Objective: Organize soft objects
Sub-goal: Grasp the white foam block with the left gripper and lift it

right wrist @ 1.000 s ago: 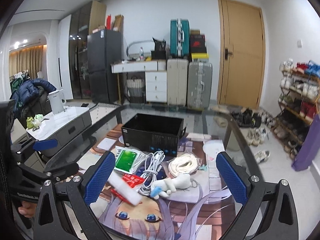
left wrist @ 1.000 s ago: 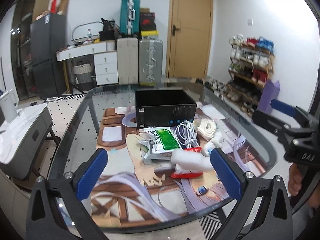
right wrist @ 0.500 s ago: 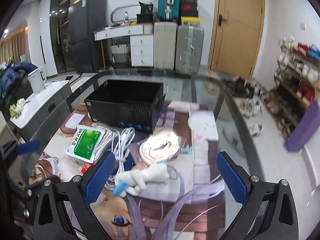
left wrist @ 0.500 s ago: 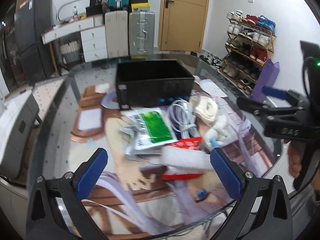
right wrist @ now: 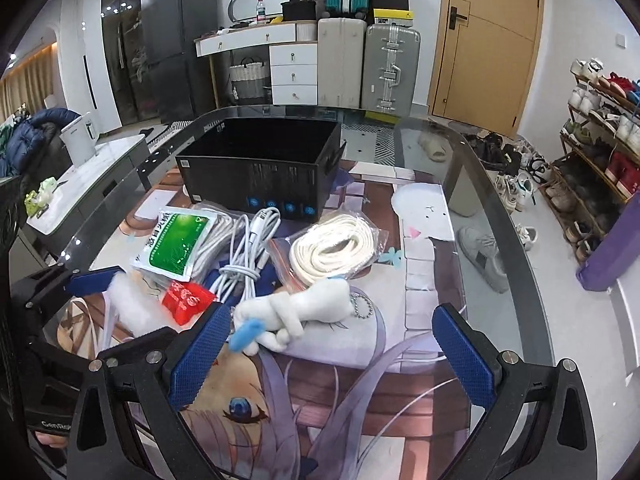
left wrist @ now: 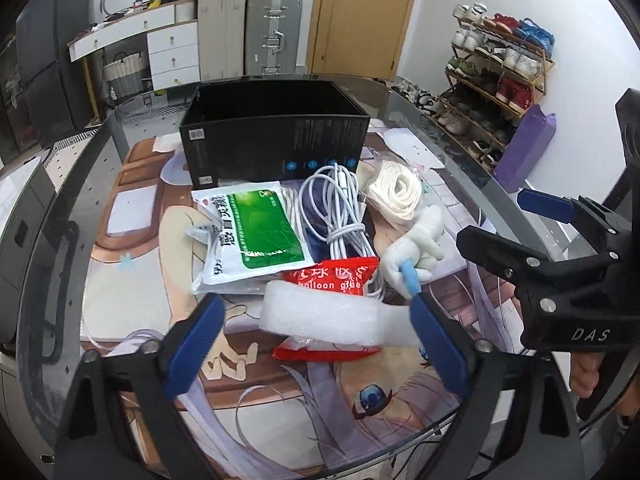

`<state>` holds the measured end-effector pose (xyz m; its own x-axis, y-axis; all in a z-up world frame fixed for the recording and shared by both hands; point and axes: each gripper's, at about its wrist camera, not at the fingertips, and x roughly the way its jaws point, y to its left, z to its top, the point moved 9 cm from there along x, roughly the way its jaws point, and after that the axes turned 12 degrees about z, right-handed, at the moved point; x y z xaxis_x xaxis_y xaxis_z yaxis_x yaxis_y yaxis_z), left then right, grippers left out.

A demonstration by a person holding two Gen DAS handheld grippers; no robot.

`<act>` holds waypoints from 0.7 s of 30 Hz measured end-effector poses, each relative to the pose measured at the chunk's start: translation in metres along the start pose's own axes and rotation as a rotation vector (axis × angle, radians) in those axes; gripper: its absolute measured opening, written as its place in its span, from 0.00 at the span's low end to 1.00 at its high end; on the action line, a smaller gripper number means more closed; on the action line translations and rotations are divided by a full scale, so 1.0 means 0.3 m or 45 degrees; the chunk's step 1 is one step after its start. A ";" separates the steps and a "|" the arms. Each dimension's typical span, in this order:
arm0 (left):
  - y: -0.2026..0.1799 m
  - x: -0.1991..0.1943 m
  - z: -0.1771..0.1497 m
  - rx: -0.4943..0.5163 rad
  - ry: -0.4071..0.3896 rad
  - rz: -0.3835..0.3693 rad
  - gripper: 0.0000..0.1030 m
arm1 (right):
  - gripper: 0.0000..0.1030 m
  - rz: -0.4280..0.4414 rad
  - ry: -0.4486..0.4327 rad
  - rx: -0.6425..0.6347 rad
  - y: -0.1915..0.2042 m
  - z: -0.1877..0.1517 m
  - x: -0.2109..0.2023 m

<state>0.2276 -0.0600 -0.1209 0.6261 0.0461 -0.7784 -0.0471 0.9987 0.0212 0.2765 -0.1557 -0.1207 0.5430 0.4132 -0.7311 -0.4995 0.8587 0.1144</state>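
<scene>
A pile of soft things lies on the glass table in front of an open black box (left wrist: 272,136) (right wrist: 260,168). It holds a white foam roll (left wrist: 324,314) (right wrist: 128,300), a green and white pouch (left wrist: 256,232) (right wrist: 172,240), a red packet (left wrist: 332,276) (right wrist: 186,298), a white cable bundle (left wrist: 340,208) (right wrist: 248,252), a bagged white rope coil (left wrist: 396,192) (right wrist: 336,248) and a white plush toy with a blue tip (left wrist: 416,240) (right wrist: 296,312). My left gripper (left wrist: 316,348) is open around the foam roll. My right gripper (right wrist: 332,356) is open just before the plush toy.
An anime-print mat (left wrist: 132,248) (right wrist: 420,264) covers the table under the pile. The table's curved glass edge (left wrist: 488,184) (right wrist: 516,240) runs on the right. A shoe rack (left wrist: 500,64), suitcases (right wrist: 388,64) and a white side cabinet (right wrist: 80,176) stand around the table.
Both grippers have moved down and forward toward the pile. The foam roll now lies between the left fingers, and the plush toy sits close before the right fingers.
</scene>
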 end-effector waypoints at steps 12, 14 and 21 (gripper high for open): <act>0.029 -0.034 -0.010 0.022 0.016 -0.057 0.43 | 1.00 0.004 0.027 -0.004 0.008 -0.015 0.012; 0.059 -0.061 -0.006 0.022 -0.005 -0.056 0.43 | 1.00 0.011 0.034 -0.007 0.012 -0.019 0.014; 0.211 -0.096 -0.012 -0.057 -0.024 -0.011 0.43 | 1.00 0.048 0.053 -0.034 0.050 -0.036 0.027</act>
<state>0.2037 0.0019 -0.0994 0.6413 0.0382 -0.7664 -0.0760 0.9970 -0.0139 0.2661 -0.1427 -0.1321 0.4951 0.4317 -0.7540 -0.5371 0.8342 0.1250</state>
